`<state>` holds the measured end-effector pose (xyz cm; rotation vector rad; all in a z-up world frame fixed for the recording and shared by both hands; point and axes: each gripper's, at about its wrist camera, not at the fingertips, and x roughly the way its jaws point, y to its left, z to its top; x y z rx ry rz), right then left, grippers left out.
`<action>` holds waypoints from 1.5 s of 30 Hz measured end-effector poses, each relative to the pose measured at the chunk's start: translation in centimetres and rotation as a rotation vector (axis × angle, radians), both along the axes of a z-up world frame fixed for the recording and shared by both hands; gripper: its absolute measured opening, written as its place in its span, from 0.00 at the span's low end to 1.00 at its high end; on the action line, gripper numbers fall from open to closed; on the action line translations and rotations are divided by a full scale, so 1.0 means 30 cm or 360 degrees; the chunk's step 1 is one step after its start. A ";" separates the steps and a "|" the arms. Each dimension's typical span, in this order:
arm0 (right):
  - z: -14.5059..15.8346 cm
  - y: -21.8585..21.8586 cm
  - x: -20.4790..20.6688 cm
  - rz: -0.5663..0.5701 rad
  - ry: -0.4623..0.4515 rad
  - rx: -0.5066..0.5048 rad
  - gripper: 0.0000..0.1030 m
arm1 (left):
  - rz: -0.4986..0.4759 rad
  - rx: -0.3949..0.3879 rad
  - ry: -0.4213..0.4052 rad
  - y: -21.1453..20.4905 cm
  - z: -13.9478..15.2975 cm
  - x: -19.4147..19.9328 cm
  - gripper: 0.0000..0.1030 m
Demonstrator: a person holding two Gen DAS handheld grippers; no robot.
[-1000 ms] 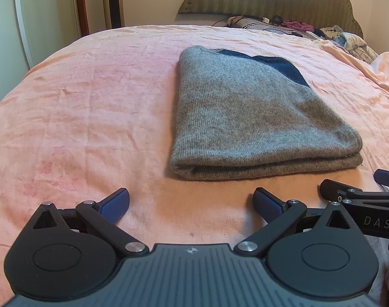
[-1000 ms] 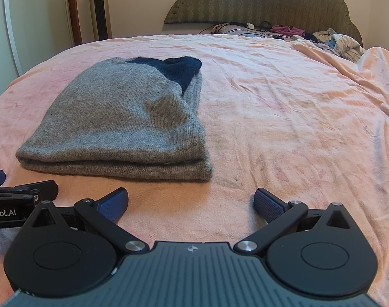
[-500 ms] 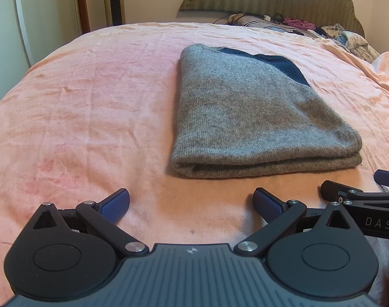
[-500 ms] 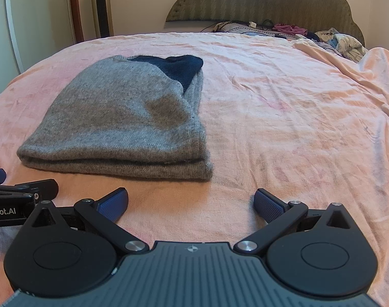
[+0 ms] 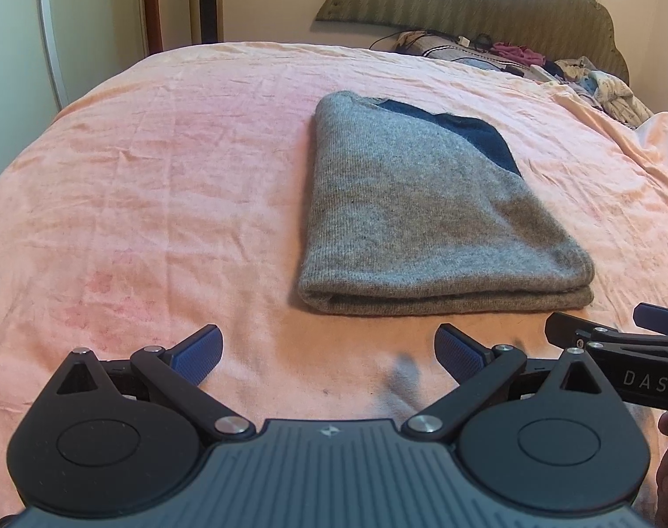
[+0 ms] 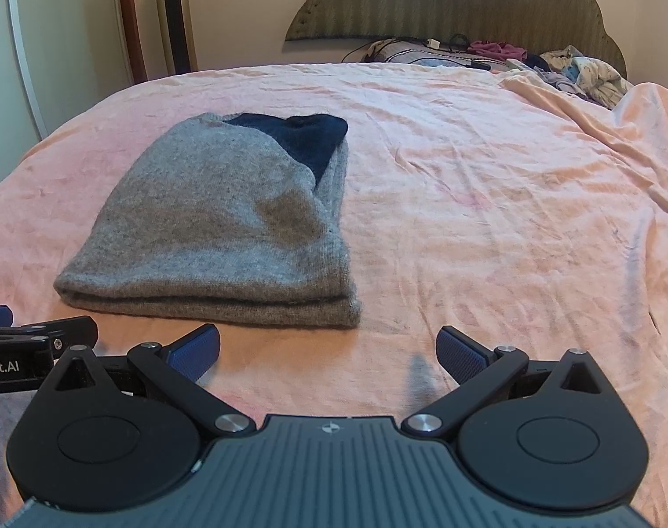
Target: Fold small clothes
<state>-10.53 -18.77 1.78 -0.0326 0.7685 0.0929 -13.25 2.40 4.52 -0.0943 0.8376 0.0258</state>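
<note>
A grey knit garment with a dark blue patch lies folded flat on the pink bedspread, seen in the left wrist view [image 5: 421,211] and in the right wrist view [image 6: 228,220]. My left gripper [image 5: 329,350] is open and empty, just short of the garment's near folded edge and left of it. My right gripper [image 6: 329,350] is open and empty, short of the garment's near right corner. Each gripper's side shows in the other's view: the right gripper [image 5: 615,343] at the right edge, the left gripper [image 6: 39,334] at the left edge.
The pink bedspread [image 5: 158,176] covers the whole bed [image 6: 509,220]. A pile of loose clothes and cables [image 6: 553,61] lies by the padded headboard [image 6: 443,4]. A rumpled fold of blanket [image 6: 619,123] rises at the far right. A wall and a tall standing unit [image 6: 171,13] are at the left.
Both views have drawn back and risen slightly from the garment. The garment lies as before and both grippers stay open.
</note>
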 end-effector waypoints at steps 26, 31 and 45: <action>-0.006 0.002 0.002 -0.0008 0.0024 0.0009 1.00 | -0.0002 -0.0014 0.0060 0.004 -0.011 0.013 1.00; -0.006 0.002 0.003 -0.0008 0.0028 0.0010 1.00 | -0.0004 -0.0017 0.0073 0.009 -0.015 0.020 1.00; -0.014 -0.010 0.024 -0.0006 0.0058 0.0058 1.00 | -0.0022 -0.0021 -0.0001 0.006 -0.010 0.001 1.00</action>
